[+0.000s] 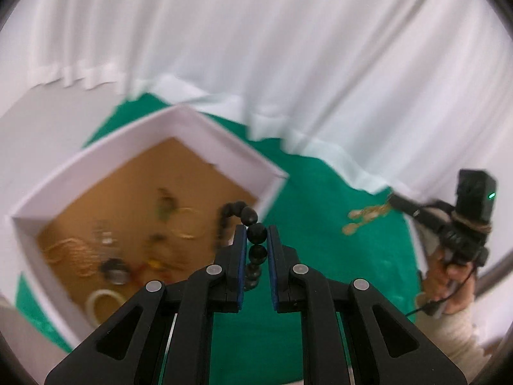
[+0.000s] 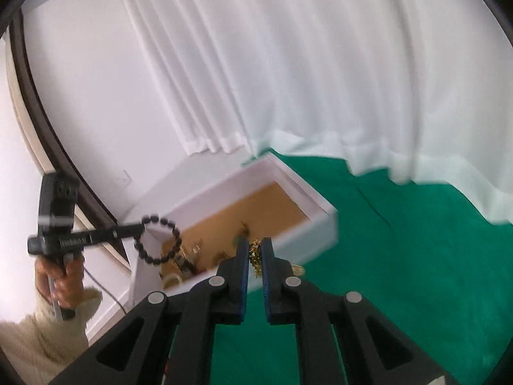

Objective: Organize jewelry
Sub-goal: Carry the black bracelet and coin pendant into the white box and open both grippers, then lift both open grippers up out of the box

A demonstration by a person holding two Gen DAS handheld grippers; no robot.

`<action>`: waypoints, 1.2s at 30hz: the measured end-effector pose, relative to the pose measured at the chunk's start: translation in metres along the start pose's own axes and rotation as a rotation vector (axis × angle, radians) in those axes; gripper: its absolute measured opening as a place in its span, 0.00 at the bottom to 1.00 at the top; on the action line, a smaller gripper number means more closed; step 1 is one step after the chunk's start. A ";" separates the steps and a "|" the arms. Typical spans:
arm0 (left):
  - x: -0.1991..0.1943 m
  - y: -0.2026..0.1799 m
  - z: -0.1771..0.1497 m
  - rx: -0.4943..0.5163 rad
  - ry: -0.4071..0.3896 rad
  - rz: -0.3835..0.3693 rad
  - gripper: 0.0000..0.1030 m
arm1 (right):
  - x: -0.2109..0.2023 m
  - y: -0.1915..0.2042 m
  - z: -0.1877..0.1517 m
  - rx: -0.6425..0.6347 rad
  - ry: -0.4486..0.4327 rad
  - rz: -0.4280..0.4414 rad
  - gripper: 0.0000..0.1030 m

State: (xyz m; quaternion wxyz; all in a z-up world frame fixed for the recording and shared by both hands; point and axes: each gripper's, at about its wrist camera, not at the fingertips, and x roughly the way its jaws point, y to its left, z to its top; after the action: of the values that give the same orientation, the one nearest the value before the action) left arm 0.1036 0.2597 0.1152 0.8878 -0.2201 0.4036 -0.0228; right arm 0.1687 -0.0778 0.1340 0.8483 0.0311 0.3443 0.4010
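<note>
The green-covered counter [image 2: 400, 256] is carrying a white box [image 1: 224, 138] with jewelry lying on its brown floor, and both hand-held grippers are hovering above it. The left hand-held gripper [image 1: 256, 240] is pinching a black bead bracelet [image 1: 256, 234] almost directly over the box. The right hand-held gripper [image 2: 255, 253] is pinching a gold chain [image 2: 255, 256] near the box's front wall, farther from the opening.

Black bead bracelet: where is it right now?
The black bead bracelet is clamped in the left tool, hanging in the air over the near corner of the white box, left of the right tool in its view.
</note>
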 end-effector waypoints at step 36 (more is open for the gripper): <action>0.052 0.064 -0.025 -0.093 -0.117 0.613 0.99 | 0.235 0.066 0.003 -0.211 0.339 -0.166 0.75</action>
State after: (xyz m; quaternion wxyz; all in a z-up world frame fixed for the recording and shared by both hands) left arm 0.1113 0.2965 0.0378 0.8641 -0.1295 0.3998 0.2769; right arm 0.2305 0.1319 0.0264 0.8070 -0.1544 0.4394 0.3630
